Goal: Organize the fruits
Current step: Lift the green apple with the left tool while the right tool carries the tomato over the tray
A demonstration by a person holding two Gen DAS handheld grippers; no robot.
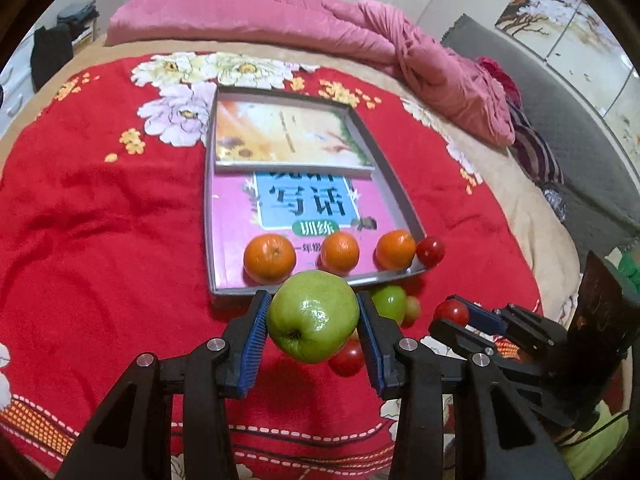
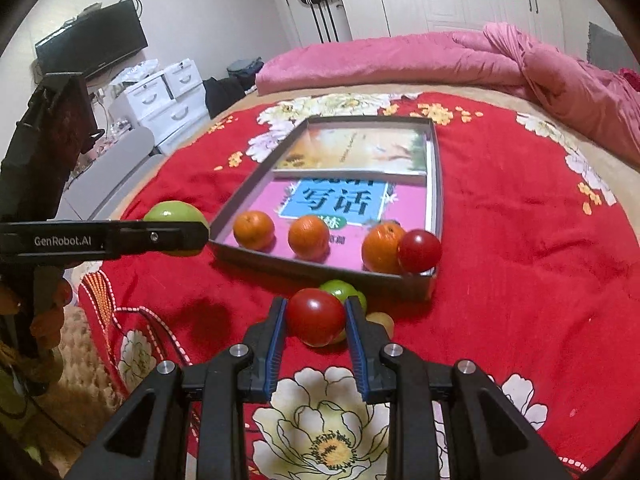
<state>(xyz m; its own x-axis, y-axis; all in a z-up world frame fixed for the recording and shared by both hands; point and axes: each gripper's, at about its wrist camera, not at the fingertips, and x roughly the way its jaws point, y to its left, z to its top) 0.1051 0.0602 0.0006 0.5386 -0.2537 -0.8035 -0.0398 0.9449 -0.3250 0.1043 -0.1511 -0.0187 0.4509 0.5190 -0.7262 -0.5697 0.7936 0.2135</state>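
Bedside left gripper (image 2: 188, 236) reads "GenRobot.AI"

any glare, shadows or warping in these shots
Left wrist view: a white glare spot on the green apple, and the tray edges bow from fisheye. Right wrist view: the tomato shows a soft highlight, dark vignette in the corners.

Bed (image 1: 80, 200): carries a shallow tray (image 1: 394, 184) near its middle, with a rolled quilt (image 1: 280, 16) behind it.
Tray: holds two books, one (image 1: 280, 136) at the far end, one (image 1: 236, 220) nearer; three oranges in a row on the nearer book, left (image 1: 270, 258), middle (image 1: 340, 252), right (image 1: 396, 249).
Tomato (image 1: 430, 251): at the tray's near right corner, seemingly just outside the wall.
Before the tray, on the bed: small fruits (image 1: 390, 302) clustered together.
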